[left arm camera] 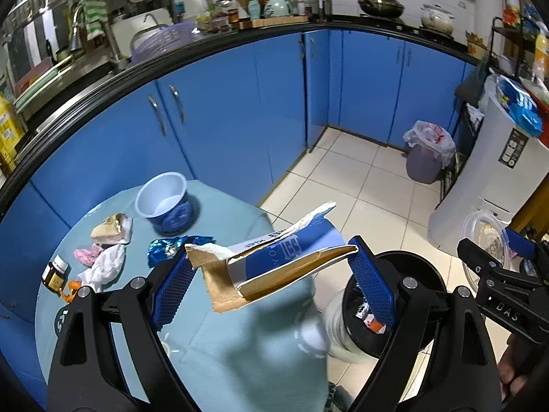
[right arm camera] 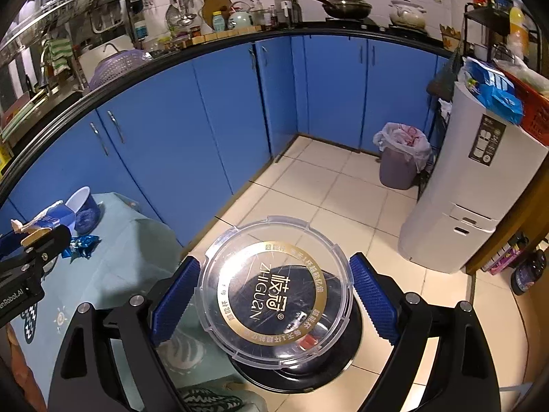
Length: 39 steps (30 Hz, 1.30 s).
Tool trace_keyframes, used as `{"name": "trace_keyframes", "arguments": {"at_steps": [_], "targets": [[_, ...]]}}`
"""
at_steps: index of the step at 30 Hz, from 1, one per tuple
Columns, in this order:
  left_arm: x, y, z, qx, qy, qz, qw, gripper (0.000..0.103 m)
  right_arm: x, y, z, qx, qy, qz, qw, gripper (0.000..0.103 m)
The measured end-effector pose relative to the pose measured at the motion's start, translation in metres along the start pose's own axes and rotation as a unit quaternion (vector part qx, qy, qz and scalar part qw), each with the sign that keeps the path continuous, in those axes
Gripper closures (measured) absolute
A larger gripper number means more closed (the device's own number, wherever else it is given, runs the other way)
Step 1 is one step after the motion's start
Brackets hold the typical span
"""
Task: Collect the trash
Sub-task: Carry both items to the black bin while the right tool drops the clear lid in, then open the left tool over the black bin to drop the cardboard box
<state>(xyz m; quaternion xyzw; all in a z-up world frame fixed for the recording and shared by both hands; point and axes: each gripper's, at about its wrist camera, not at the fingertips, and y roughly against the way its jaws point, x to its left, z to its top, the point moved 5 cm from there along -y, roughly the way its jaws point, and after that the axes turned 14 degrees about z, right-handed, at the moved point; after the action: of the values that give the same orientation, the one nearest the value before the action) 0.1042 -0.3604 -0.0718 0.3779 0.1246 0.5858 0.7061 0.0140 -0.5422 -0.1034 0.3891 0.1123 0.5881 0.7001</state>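
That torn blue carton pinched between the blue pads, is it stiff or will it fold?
The torn blue carton is probably light and flimsy: its walls are already flattened and ripped. The peeled brown flap hangs loose, so it may buckle if the left hand-held gripper squeezes harder.

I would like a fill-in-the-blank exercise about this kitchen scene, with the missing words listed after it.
1. The left gripper holds a torn blue and white ____.
2. The right gripper holds a clear round plastic ____.
3. The empty blue bowl stands on the round ____.
4. The cabinet doors under the counter are ____.

Missing words: carton; lid; table; blue
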Motion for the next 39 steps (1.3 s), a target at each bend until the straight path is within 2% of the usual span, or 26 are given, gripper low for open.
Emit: {"name": "trace_keyframes", "arguments": {"at_steps": [3, 11, 19, 25, 27, 32, 39], "targets": [[-0.010, 0.004, 0.003, -0.004, -0.007, -0.003, 1.0000, 0.017, -0.008, 0.003, -0.001, -0.003, -0.003, -0.016, 1.000, 0.012], [-0.032, 0.015, 0.011, -0.016, -0.022, -0.016, 0.9995, 0.017, -0.036, 0.016, -0.003, -0.022, -0.020, -0.063, 0.998, 0.011], [-0.079, 0.033, 0.020, -0.033, -0.050, -0.053, 0.9968, 0.017, -0.072, 0.031, -0.003, -0.032, -0.050, -0.106, 0.993, 0.011], [-0.113, 0.043, 0.030, -0.035, -0.069, -0.085, 0.9934, 0.016, -0.095, 0.041, -0.006, -0.038, -0.074, -0.116, 0.990, 0.011], [-0.117, 0.043, 0.034, -0.032, -0.067, -0.093, 0.9929, 0.008, -0.100, 0.042, -0.007, -0.037, -0.083, -0.114, 0.989, 0.011], [-0.122, 0.043, 0.039, -0.029, -0.059, -0.101, 0.9927, 0.004, -0.103, 0.040, -0.010, -0.033, -0.089, -0.110, 0.989, 0.011], [-0.118, 0.033, 0.035, -0.007, -0.051, -0.100, 0.9937, 0.004, -0.094, 0.036, -0.008, -0.034, -0.076, -0.105, 0.991, 0.011]]}}
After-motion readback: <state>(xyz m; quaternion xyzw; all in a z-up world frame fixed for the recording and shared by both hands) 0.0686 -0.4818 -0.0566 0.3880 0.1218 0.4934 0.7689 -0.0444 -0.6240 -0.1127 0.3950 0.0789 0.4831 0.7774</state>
